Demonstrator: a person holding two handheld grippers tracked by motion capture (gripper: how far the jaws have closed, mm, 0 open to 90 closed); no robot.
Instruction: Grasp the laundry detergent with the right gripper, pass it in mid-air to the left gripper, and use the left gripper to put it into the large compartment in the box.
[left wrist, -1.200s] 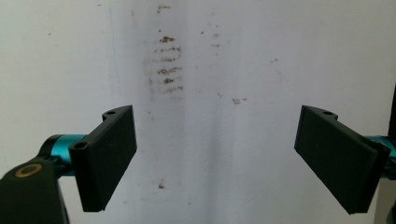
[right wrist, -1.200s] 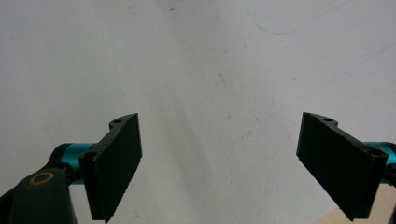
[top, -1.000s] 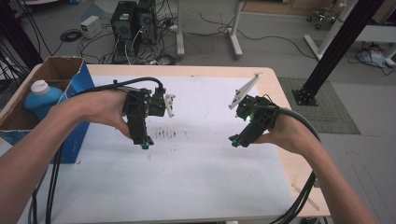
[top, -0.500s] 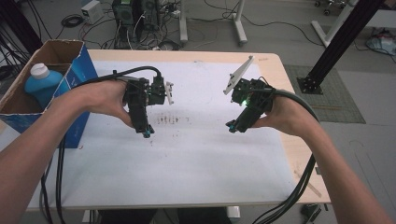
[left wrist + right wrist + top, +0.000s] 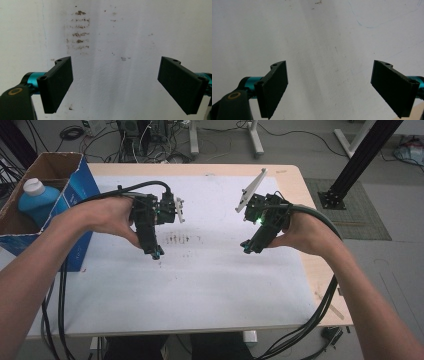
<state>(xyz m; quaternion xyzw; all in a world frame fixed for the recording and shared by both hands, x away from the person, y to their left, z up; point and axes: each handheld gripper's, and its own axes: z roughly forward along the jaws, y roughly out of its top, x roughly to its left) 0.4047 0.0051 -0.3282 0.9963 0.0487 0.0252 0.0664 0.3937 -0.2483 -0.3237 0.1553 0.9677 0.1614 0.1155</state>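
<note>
Two grippers hang over the white sheet (image 5: 200, 285) that covers the table (image 5: 310, 270), each held in a hand and tipped down toward the paper. The left gripper (image 5: 156, 254) sits just beside a patch of brown smudges (image 5: 182, 239); in the left gripper view those smudges (image 5: 78, 32) lie in short rows ahead of the jaws, a little to one side. Its jaws stand wide apart with bare paper between them — nothing is held. The right gripper (image 5: 246, 249) is well apart from the left one, toward the other side of the sheet, and its jaws are spread just as wide and empty. A faint blue pen line (image 5: 372, 25) curves across the paper ahead of them. At the table's left edge stands a cardboard box (image 5: 75, 180) with a blue bottle (image 5: 37, 200) inside — well away from both grippers.
</note>
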